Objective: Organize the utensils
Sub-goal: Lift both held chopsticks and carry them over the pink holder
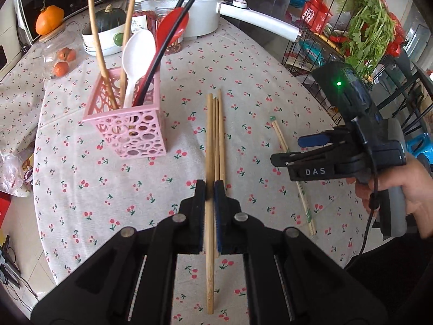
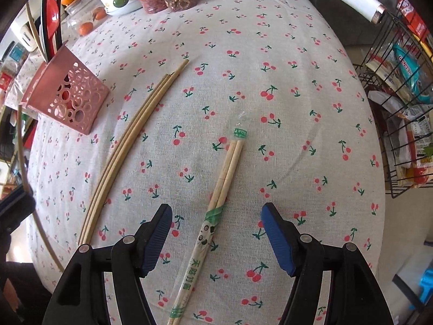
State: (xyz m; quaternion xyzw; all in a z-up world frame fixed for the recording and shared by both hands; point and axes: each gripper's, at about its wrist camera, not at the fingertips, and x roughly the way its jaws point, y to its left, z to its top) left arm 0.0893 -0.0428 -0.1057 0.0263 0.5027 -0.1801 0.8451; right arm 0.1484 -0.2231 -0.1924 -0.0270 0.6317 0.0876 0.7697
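left gripper (image 1: pixel 210 189) is clamped on one bamboo chopstick (image 1: pixel 209 243), lifted beside three more (image 2: pixel 130 140) on the tablecloth (image 2: pixel 270 54); the pink holder (image 1: pixel 130 124) stands near. right gripper (image 2: pixel 216 227) hangs wide open, empty, straddling wrapped chopsticks (image 2: pixel 224 178), bare cloth rightward

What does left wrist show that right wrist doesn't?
Left wrist only: left gripper shut on one long bamboo chopstick; white plastic spoon in the holder; the right gripper's body and hand.

Right wrist only: right gripper, jaws apart, straddling the paper-sleeved disposable chopsticks without touching; printed sleeve text.

Both: pink perforated utensil holder, loose bamboo chopsticks, cherry-print tablecloth.
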